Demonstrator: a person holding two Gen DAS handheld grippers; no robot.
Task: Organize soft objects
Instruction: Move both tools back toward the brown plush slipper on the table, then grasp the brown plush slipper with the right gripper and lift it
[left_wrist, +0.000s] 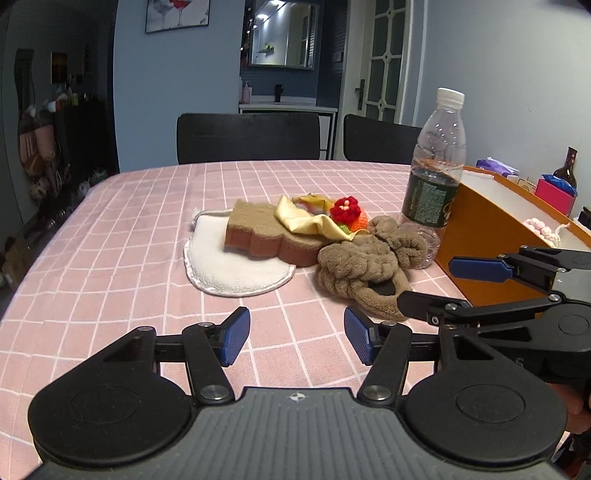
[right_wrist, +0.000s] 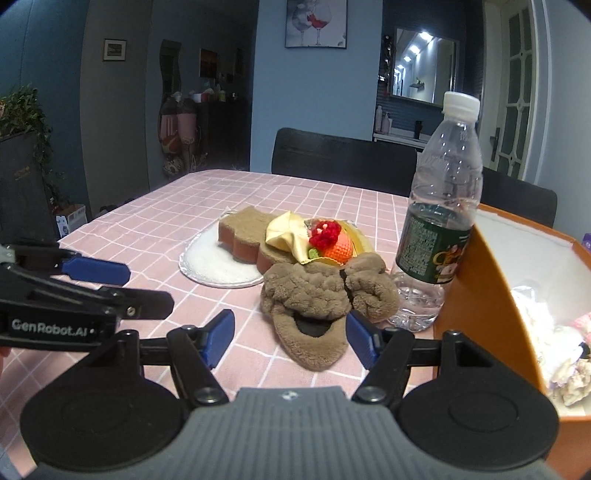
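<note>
Lying in a loose heap on the pink checked worktop (left_wrist: 110, 236): one brown plush slipper (right_wrist: 314, 299), one brown sponge (left_wrist: 266, 232) resting on one white round pad (left_wrist: 229, 269), one yellow cloth (left_wrist: 303, 221), and one crocheted orange fruit with a red flower top (right_wrist: 332, 240). Standing just right of the heap, one clear water bottle (right_wrist: 439, 206), touching one orange box (right_wrist: 480, 295) with pale soft items inside. Pointing forward and slightly down, both tongs side by side. Left tongs (left_wrist: 297, 338) released, nothing between the blue pads, slipper ahead and to their right, heap further ahead. Right tongs (right_wrist: 290, 341) likewise released, slipper's near end lying between and just beyond the pads, no clear contact. Behind the worktop, two dark chairs (left_wrist: 247, 136).
</note>
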